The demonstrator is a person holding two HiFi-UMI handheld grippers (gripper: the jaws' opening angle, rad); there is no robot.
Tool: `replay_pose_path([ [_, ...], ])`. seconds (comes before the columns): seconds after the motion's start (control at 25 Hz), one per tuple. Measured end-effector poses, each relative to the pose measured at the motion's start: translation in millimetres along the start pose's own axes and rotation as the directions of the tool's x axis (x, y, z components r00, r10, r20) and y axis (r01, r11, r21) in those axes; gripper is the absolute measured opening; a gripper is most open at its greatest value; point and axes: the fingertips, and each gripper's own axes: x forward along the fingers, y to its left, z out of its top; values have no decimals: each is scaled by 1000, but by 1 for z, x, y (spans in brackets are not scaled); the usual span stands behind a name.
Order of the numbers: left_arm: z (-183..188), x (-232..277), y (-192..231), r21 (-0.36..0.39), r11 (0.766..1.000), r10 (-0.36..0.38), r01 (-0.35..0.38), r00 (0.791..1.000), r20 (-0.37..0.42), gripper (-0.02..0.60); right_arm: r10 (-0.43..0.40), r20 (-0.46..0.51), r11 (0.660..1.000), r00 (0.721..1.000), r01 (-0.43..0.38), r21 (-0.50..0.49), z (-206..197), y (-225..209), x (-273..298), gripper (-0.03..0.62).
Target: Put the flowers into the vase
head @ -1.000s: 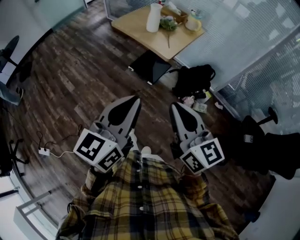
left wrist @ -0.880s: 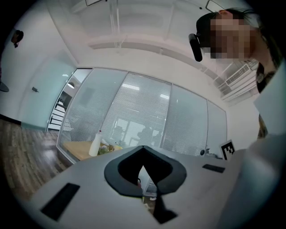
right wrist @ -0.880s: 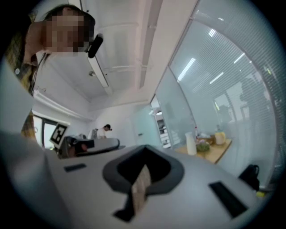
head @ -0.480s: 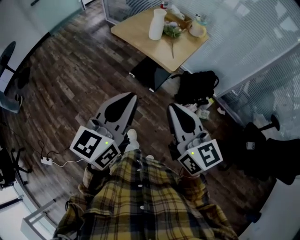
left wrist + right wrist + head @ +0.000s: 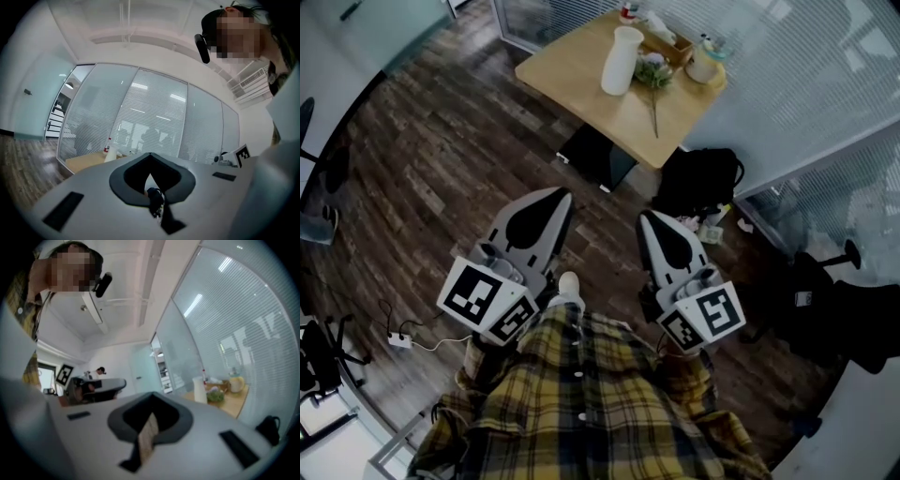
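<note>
Clearly, square markers [image 5: 492, 302] on hand-held grippers [image 5: 555, 195]

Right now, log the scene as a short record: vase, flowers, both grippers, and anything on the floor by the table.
vase: white, upright on the wooden table
flowers: lying on the table beside the vase, not in it
left gripper: shut, empty, over the floor, short of the table
right gripper: shut, empty, alongside the left
floor: black bag next to the table

Yellow-and-black plaid shirt [image 5: 581, 412], white buttons
</note>
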Motion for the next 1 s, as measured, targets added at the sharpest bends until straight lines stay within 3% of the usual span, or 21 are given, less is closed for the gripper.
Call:
replay_pose_path([
  [0.16, 4, 8, 13, 32, 999, -23, 24, 1000, -21, 9, -48, -11, 999, 999, 49, 23, -4, -14, 16, 12],
  [0.44, 2, 51, 37, 7, 999, -34, 35, 998, -49, 9, -89, -36, 995, 995, 90, 38, -1, -54, 42, 12],
  [0.6, 4, 88, 45, -9, 999, -36, 36, 999, -39, 9, -71, -44, 997, 996, 73, 37, 7, -85, 58, 12],
  [1.0, 15, 188, 55, 38, 999, 9, -9, 1000, 2, 9, -6, -46, 1000, 999, 7, 22, 36, -168, 96, 12],
])
